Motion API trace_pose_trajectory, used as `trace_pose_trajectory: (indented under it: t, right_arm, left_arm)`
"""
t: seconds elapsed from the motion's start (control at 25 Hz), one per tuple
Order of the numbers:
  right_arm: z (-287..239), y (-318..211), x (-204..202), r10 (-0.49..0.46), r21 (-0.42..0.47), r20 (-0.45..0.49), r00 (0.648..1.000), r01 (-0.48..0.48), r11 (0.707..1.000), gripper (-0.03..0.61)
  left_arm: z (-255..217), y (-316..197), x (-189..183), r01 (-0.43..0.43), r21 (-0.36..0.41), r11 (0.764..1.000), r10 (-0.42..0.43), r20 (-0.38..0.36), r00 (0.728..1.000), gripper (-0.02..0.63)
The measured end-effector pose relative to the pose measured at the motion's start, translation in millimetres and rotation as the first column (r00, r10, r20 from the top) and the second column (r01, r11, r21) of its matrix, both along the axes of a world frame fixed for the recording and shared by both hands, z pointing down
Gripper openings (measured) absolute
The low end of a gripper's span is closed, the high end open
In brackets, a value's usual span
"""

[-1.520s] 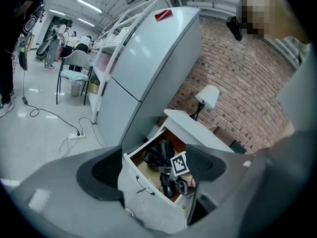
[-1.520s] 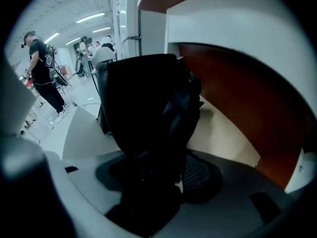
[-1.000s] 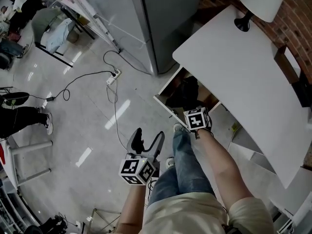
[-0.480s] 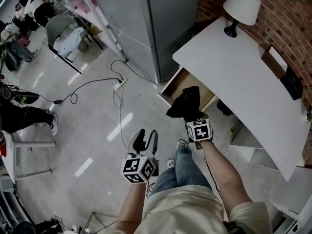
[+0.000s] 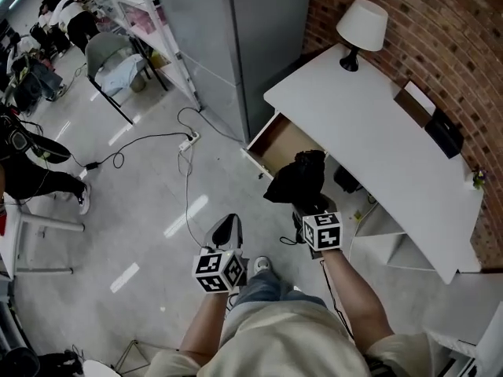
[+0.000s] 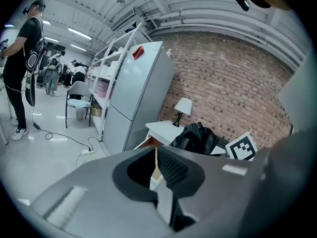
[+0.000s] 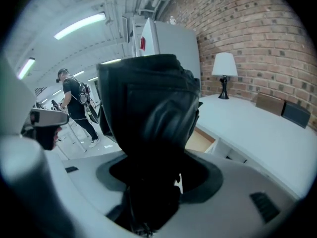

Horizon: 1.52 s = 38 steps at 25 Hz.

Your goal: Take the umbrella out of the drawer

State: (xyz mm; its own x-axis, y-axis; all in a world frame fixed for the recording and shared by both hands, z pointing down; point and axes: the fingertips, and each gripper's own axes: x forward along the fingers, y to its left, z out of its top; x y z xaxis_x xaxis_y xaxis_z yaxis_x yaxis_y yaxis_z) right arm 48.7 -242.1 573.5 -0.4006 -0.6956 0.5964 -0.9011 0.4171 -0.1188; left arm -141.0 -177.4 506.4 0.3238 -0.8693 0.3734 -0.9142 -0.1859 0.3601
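Floor [image 5: 141, 210]: is being crossed by a cable running to a power strip.
Fridge [image 5: 236, 38]: is being seen standing left of the desk, close to the drawer.
Desk [image 5: 377, 132]: is being shown white, against a brick wall, with a lamp [image 5: 360, 26] at its far corner.
Drawer [image 5: 277, 141]: is being left pulled out at the desk's left end, its wooden bottom showing.
Umbrella [image 5: 299, 177]: is being held out of the drawer, in the air in front of the desk edge and just beside the drawer's front. It is folded and black. Its long axis is being kept in line with the right gripper's jaws, the bundled free end pointing away from the person, toward the desk.
Right gripper [image 5: 308, 209]: its jaws are being kept partly apart and pressed on the umbrella's [image 7: 148, 108] near end.
Left gripper [image 5: 225, 228]: its jaws are being held together with nothing between them, off to the left over the floor.
Change: a second ago the umbrella was being gripped low at the drawer; now it is being carried higher and clear of it. The left jaws, wide then, have just been closing.
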Motion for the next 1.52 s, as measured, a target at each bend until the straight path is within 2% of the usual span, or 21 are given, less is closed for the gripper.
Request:
trace_pose_trajectory:
  t: [0.08,0.4,0.8,1.16,1.52]
  right_arm:
    - [-18.6,26.9,11.2,-0.005,0.022,0.012,1.000,0.005,1.000,0.256]
    - [-64.8,140.9,44.6,-0.016,0.085,0.052,0.999,0.011,0.996,0.256]
    - [-89.7,266.3,83.1,0.002,0.143,0.091,0.996,-0.015,0.990,0.256]
    - [-101.4,327.7,99.0,0.010,0.203,0.071,0.997,-0.024,0.979,0.256]
    - [-107.2,341.0,104.1,0.024,0.218,0.093,0.995,-0.044,0.975,0.256]
  left_arm:
    - [-10.5,17.5,13.5,0.006,0.018,1.000,-0.007,0.011,1.000,0.011]
    - [-43.9,108.0,56.0,0.005,0.098,0.995,-0.010,0.045,0.999,0.011]
    - [-49.5,223.3,88.6,-0.050,0.121,0.991,0.040,0.085,0.996,0.011]
    - [-50.0,283.4,111.7,-0.120,0.127,0.985,0.108,0.097,0.989,0.011]
    - [-53.9,294.1,123.5,-0.147,0.135,0.980,0.135,0.093,0.986,0.011]
